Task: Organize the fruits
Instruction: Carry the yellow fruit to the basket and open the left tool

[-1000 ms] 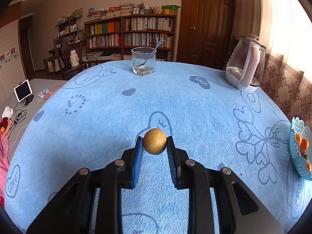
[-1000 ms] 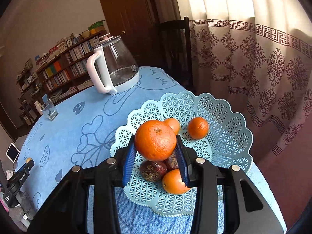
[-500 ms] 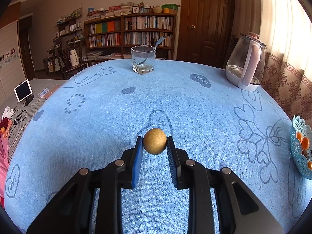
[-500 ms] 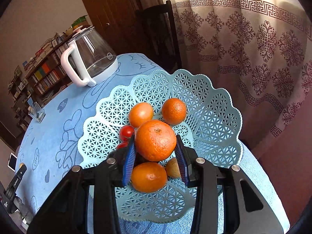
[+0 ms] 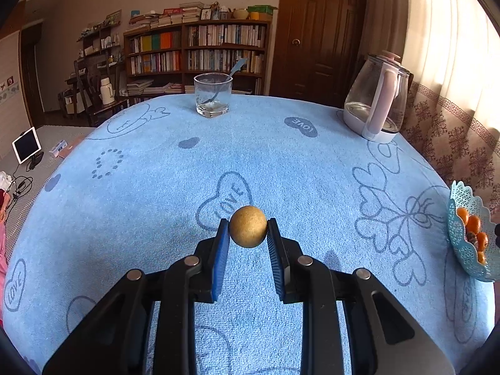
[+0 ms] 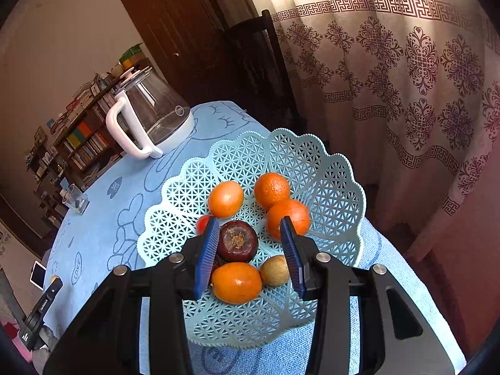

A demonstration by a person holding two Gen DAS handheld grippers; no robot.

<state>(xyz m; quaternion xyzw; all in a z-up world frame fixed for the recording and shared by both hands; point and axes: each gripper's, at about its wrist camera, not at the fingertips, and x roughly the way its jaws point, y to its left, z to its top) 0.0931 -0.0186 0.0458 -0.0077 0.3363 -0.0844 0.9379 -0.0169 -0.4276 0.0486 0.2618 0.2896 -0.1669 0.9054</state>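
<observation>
My left gripper [image 5: 247, 223] is shut on a small round tan fruit [image 5: 247, 232], held just above the blue tablecloth [image 5: 156, 193]. The light-blue lattice basket [image 5: 459, 250] sits at the table's far right edge in that view. In the right wrist view my right gripper [image 6: 250, 220] hangs open over the basket [image 6: 331, 168], with nothing pressed between its pads. Below it lie a dark purple fruit [image 6: 237, 240], several oranges [image 6: 225, 199], a kiwi [image 6: 275, 270] and a red fruit [image 6: 203, 222]. One big orange [image 6: 292, 215] rests just behind the right fingertip.
A glass kettle [image 5: 375, 100] with a white handle stands at the back right of the table. A tumbler with a spoon [image 5: 213, 95] stands at the far edge. A dark chair [image 6: 259, 62] and a patterned curtain [image 6: 422, 78] are close behind the basket.
My right gripper came in over the basket, parted its jaws and let go of the big orange, which now lies in the basket. The left gripper and its fruit have not moved.
</observation>
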